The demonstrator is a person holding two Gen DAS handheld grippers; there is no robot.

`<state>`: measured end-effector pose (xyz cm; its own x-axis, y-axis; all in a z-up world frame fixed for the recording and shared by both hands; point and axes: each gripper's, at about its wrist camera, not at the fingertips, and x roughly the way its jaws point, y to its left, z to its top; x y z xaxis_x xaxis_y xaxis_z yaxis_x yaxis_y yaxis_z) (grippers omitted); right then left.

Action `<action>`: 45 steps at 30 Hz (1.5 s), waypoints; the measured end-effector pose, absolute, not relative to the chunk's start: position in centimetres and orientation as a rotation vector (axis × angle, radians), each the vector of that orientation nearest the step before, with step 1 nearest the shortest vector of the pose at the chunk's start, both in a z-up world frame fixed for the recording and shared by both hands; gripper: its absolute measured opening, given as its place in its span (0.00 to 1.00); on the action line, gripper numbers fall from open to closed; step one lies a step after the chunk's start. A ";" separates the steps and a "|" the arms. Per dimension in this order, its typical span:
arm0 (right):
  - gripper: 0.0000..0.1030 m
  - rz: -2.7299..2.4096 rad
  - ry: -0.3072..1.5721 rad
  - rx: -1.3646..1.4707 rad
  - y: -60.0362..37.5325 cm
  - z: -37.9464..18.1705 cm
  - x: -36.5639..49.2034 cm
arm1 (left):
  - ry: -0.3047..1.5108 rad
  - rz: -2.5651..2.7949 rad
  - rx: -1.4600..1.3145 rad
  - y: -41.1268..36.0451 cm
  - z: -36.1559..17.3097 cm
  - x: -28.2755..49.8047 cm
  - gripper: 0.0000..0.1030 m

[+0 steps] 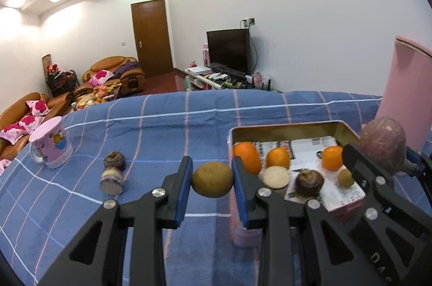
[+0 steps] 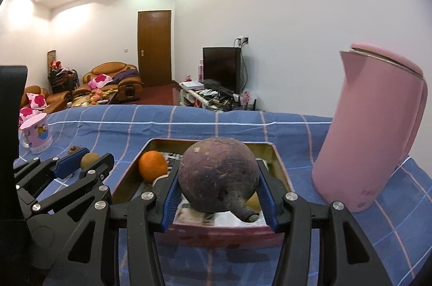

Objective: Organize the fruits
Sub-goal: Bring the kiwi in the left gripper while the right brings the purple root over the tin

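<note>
Left claw (image 1: 212,179) clenched on a small brown fruit (image 1: 212,179), just left of the tin's (image 1: 286,129) near-left corner on the blue-checked table (image 1: 162,129). Right claw (image 2: 219,176) grasping a purple root (image 2: 219,174), stem toward camera, hanging over the tin's near edge; nearer to dropping in.

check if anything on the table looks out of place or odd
Two dark purple pieces lie loose on the blue plaid cloth, outside the tin tray where the oranges and other fruit sit. One shows a pale cut face, so it looks halved. Nothing looks spilled.
</note>
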<state>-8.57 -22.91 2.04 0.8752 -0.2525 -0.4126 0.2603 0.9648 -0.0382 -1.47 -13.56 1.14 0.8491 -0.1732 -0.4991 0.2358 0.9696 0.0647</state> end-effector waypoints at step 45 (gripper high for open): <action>0.52 -0.312 0.527 0.147 -30.9 1.2 -3.4 | 0.638 -0.312 0.154 -21.1 0.2 4.7 0.31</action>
<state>-3.44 -30.89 1.19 0.8186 -0.2544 -0.5150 0.3295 0.9423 0.0584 4.69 -21.07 0.18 0.7585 -0.2387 -0.6063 0.3327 0.9419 0.0454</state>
